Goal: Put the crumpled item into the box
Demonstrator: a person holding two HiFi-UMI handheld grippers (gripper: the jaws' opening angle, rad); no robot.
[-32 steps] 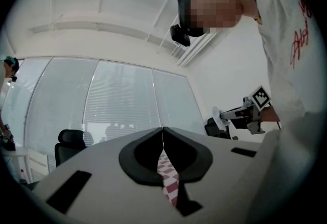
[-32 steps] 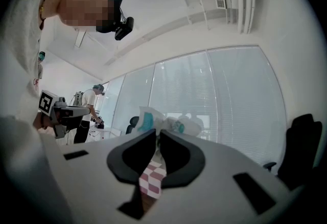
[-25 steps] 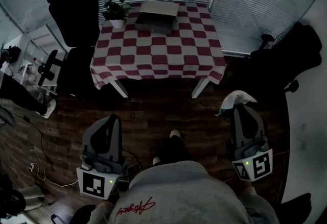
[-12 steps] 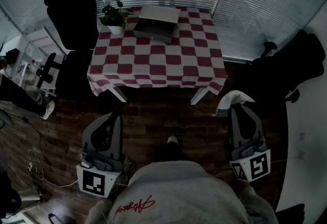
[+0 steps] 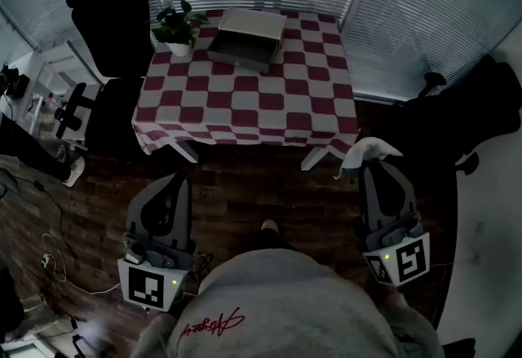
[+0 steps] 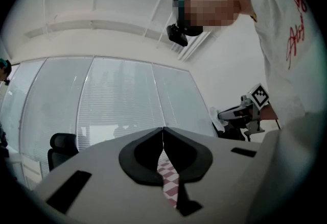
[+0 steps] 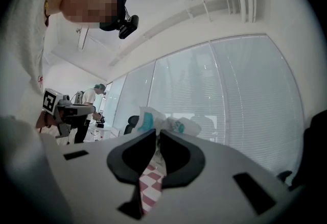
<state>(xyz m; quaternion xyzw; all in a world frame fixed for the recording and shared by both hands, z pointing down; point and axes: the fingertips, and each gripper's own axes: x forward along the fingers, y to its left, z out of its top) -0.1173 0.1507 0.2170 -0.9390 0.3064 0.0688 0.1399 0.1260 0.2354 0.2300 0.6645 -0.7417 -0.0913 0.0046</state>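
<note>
At the far edge of the table [image 5: 245, 95], which is covered by a red-and-white checked cloth, an open grey box [image 5: 236, 60] is seen, with a potted plant [image 5: 174, 26] just beside it at the left corner. Both grippers are held low over the wooden floor [image 5: 245, 177], on the near side of the table. The right gripper [image 5: 369, 169] is pointed toward the table's near right corner. Its jaws are clamped on the crumpled item [image 5: 369, 150], a white wad with teal marks that is bunched above the tips. The item is thus kept well apart from the box. The left gripper [image 5: 174, 182] is held at the other side, its jaws pressed together at the tips with nothing between them. A black chair [image 5: 106, 10] is placed left of the table.
</note>
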